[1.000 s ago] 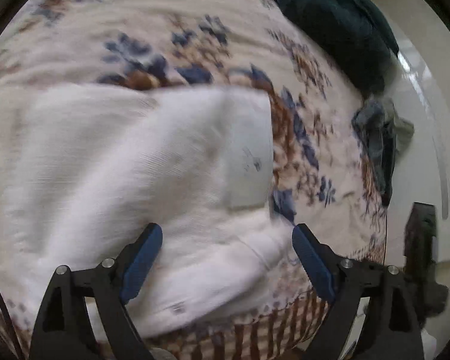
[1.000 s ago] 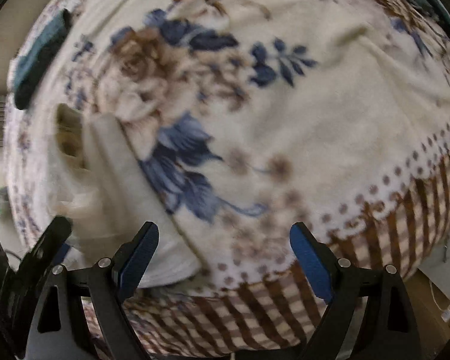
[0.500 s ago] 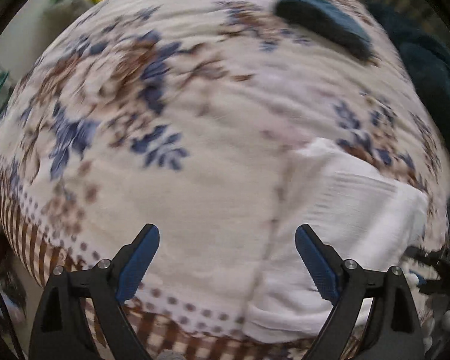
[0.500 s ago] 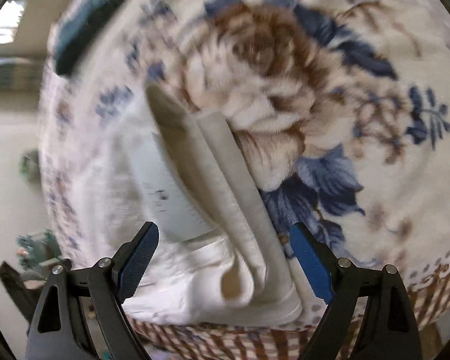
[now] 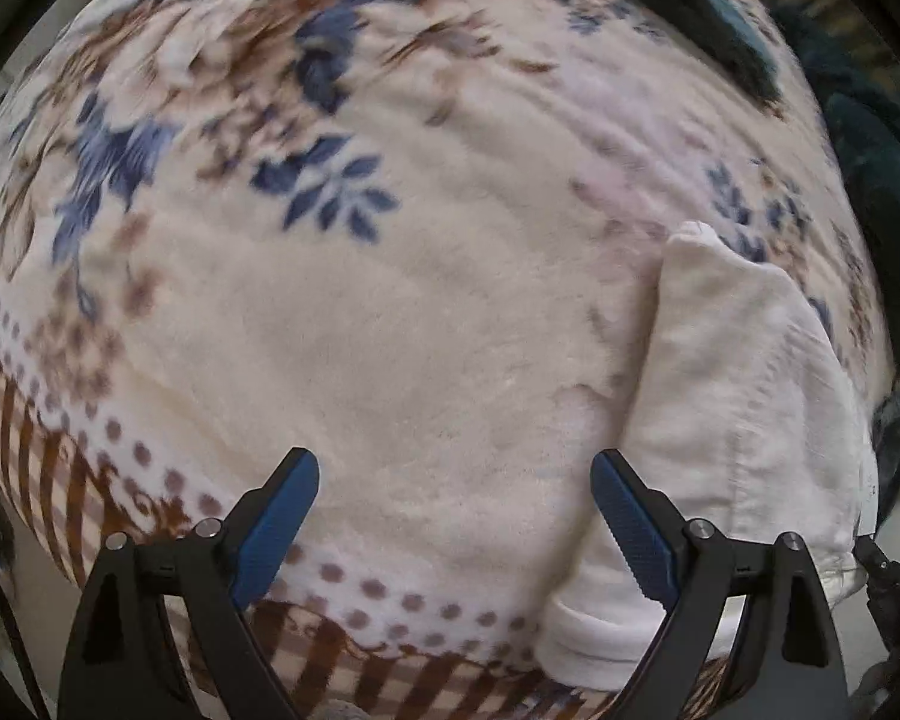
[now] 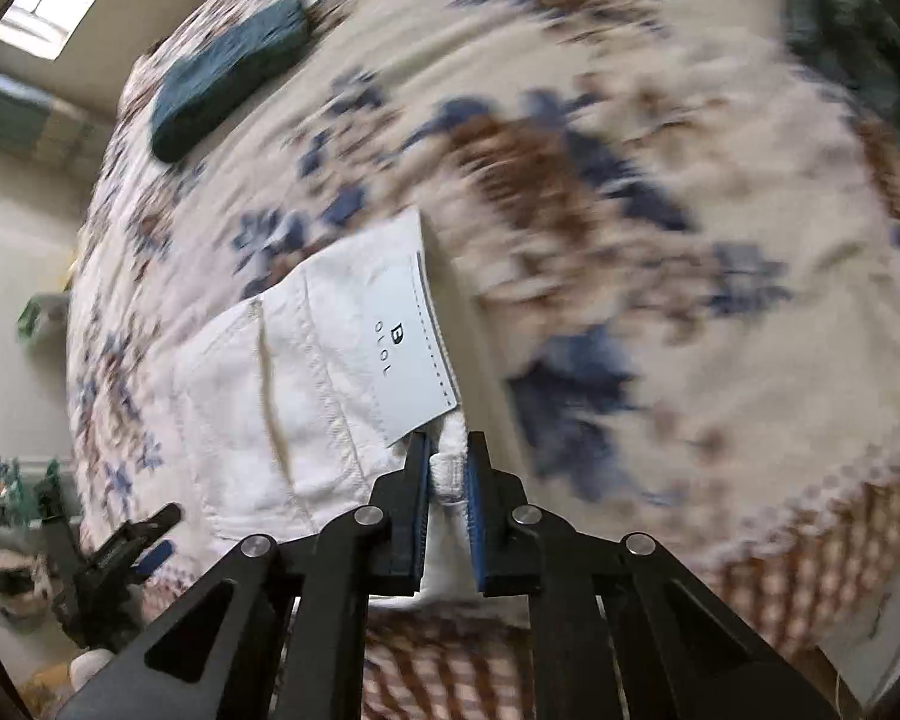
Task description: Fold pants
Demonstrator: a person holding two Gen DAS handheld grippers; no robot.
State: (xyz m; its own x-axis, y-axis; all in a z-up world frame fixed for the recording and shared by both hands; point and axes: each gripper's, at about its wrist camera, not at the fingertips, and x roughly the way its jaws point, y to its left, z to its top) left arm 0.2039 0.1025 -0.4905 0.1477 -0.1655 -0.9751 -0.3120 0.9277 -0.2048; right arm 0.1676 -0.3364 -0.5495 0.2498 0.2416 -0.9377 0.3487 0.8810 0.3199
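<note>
The white pants (image 6: 306, 372) lie folded on a floral blanket (image 6: 690, 360), their waistband label (image 6: 402, 336) facing up. My right gripper (image 6: 449, 450) points down at the near corner of the pants; its jaws are closing, and a thick white fabric edge is pinched between the blue pads. In the left wrist view the pants (image 5: 738, 420) lie at the right, just past the right finger. My left gripper (image 5: 455, 480) hangs open over bare blanket (image 5: 390, 330) with nothing between its fingers.
A dark teal folded cloth (image 6: 228, 78) rests at the far side of the bed, seen too in the left wrist view (image 5: 690, 18). More dark cloth (image 5: 870, 150) lies at the right edge. The blanket's brown checked border (image 5: 60, 468) marks the near edge.
My left gripper has swung off the pants to the bare blanket beside them. My right gripper has moved onto the pants' corner, shut on the fabric, and risen a little.
</note>
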